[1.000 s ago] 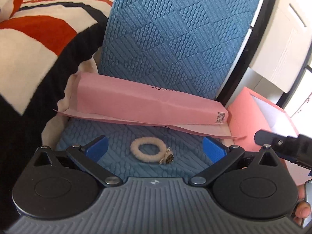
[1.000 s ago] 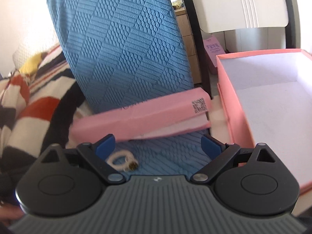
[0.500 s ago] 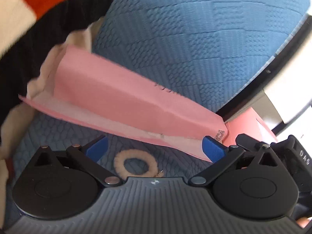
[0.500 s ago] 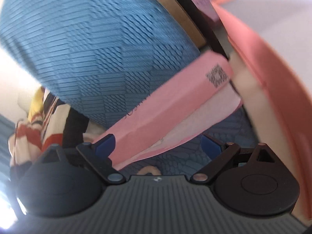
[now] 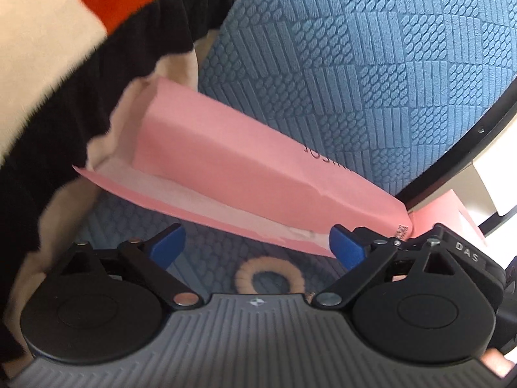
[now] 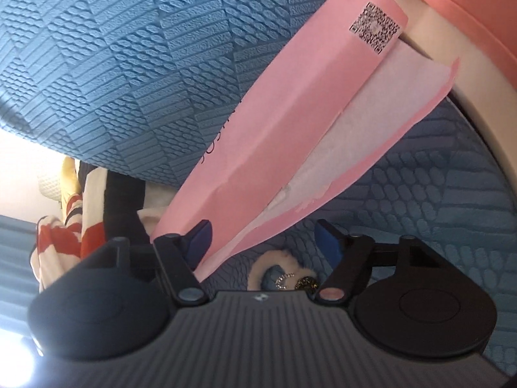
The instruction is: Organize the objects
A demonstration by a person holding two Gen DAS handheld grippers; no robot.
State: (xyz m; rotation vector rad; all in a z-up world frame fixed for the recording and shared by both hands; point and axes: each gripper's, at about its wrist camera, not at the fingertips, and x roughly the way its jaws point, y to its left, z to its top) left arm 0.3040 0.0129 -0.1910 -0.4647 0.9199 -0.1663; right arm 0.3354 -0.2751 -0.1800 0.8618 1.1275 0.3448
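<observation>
While both sets of jaws close, the left gripper (image 5: pixel 258 247) and right gripper (image 6: pixel 263 239) each straddle the fluffy ring (image 5: pixel 269 274), neither pressing it; pink envelope (image 6: pixel 284 129) lies just beyond.

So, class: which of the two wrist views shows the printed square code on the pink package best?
The right wrist view: the square code on the pink package faces the camera, sharp and whole. The left wrist view shows it only small, at the package's far end.

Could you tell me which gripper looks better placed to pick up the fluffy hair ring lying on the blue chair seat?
Probably the right gripper: its jaws are closing with the fluffy hair ring between them. The left gripper straddles it too, but stands wider.
</observation>
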